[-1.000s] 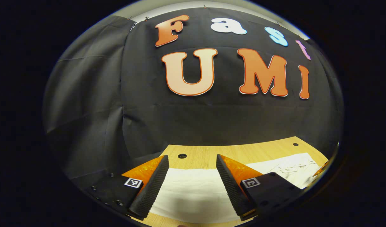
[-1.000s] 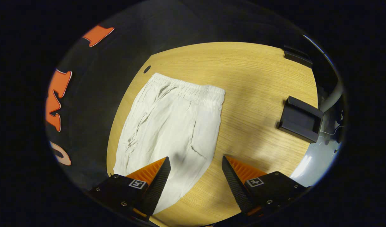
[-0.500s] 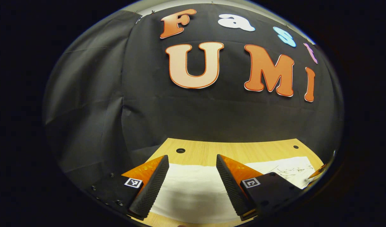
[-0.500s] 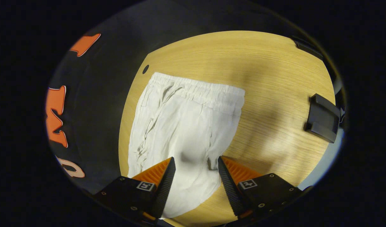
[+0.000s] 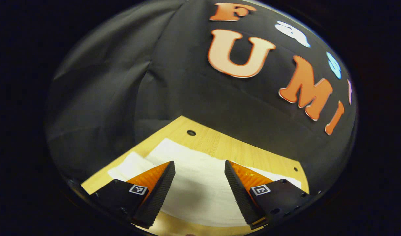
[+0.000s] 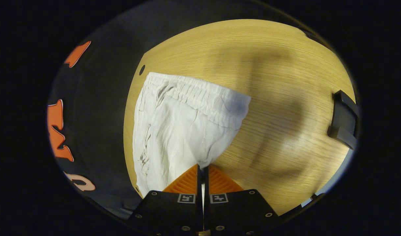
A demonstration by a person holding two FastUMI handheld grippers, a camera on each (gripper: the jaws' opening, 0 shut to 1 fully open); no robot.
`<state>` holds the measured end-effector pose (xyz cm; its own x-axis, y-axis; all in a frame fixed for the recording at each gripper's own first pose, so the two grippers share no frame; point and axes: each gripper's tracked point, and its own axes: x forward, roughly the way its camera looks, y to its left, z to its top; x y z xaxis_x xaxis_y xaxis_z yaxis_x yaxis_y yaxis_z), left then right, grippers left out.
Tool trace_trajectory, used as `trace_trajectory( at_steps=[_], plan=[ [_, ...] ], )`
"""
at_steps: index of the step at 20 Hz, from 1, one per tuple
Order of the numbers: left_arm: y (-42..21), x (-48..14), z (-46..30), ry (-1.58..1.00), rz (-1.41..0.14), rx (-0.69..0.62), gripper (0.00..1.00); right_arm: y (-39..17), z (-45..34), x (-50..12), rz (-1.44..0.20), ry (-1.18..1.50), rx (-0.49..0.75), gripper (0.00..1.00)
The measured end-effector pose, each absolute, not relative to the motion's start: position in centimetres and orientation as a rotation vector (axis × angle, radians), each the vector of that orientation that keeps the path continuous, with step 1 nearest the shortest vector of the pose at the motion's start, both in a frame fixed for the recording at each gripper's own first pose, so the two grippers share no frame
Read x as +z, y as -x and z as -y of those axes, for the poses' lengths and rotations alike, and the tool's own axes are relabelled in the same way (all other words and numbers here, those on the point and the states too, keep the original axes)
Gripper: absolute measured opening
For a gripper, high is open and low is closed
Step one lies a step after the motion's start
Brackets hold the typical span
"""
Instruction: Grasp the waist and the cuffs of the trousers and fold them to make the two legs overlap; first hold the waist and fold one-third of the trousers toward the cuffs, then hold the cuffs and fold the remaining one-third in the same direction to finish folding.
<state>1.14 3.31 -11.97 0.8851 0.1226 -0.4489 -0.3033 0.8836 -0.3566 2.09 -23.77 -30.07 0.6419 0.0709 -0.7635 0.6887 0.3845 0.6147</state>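
Note:
White trousers (image 6: 177,124) lie on the wooden table (image 6: 269,82), with their elastic waistband (image 6: 200,95) at the far end in the right gripper view. My right gripper (image 6: 202,170) is shut on the cloth of the near side, which bunches up toward the fingers. In the left gripper view the trousers (image 5: 197,183) spread flat under my left gripper (image 5: 199,165). That gripper is open, its fingers apart above the white cloth and holding nothing.
A black block-shaped holder (image 6: 344,119) stands at the table's right edge in the right gripper view. Small round holes (image 5: 190,132) sit in the tabletop near the black cloth wall. Bare wood lies to the right of the trousers.
My right gripper went from open to shut on the trousers, pulling the cloth into a bunch. My left gripper's view tilted and moved closer over the cloth; it stayed open.

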Motion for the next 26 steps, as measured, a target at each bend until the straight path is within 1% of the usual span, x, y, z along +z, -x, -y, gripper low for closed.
trace_trajectory(
  at_steps=[5, 6, 7, 8, 10, 12, 19, 26],
  plan=[
    [2.3, -17.6, -6.4, 0.803, -0.535, 0.371, 1.0, -2.0, 23.7, -30.0, -0.843, -1.084, -0.431, 0.02],
    [3.1, -18.7, -7.0, 0.857, -0.561, 0.405, 0.96, -2.0, 23.7, -30.0, -0.846, -1.084, -0.427, 0.02],
    [4.0, -19.7, -7.6, 0.911, -0.584, 0.444, 0.96, -1.9, 23.7, -30.0, -0.851, -1.089, -0.422, 0.02],
    [4.6, -20.1, -8.1, 0.965, -0.597, 0.475, 1.0, -1.9, 23.6, -30.1, -0.856, -1.095, -0.42, 0.02],
    [5.6, -20.5, -8.3, 1.042, -0.615, 0.521, 1.0, -1.8, 23.7, -30.1, -0.86, -1.098, -0.415, 0.02],
    [5.9, -20.8, -7.0, 1.065, -0.64, 0.564, 1.0, -1.8, 23.6, -30.1, -0.866, -1.101, -0.413, 0.02],
    [5.6, -21.0, -6.5, 1.104, -0.707, 0.587, 1.0, -1.7, 23.6, -30.2, -0.882, -1.113, -0.424, 0.02],
    [3.0, -21.5, -7.6, 1.074, -0.719, 0.544, 0.97, -1.8, 23.7, -30.3, -0.88, -1.115, -0.42, 0.02]
  ],
)
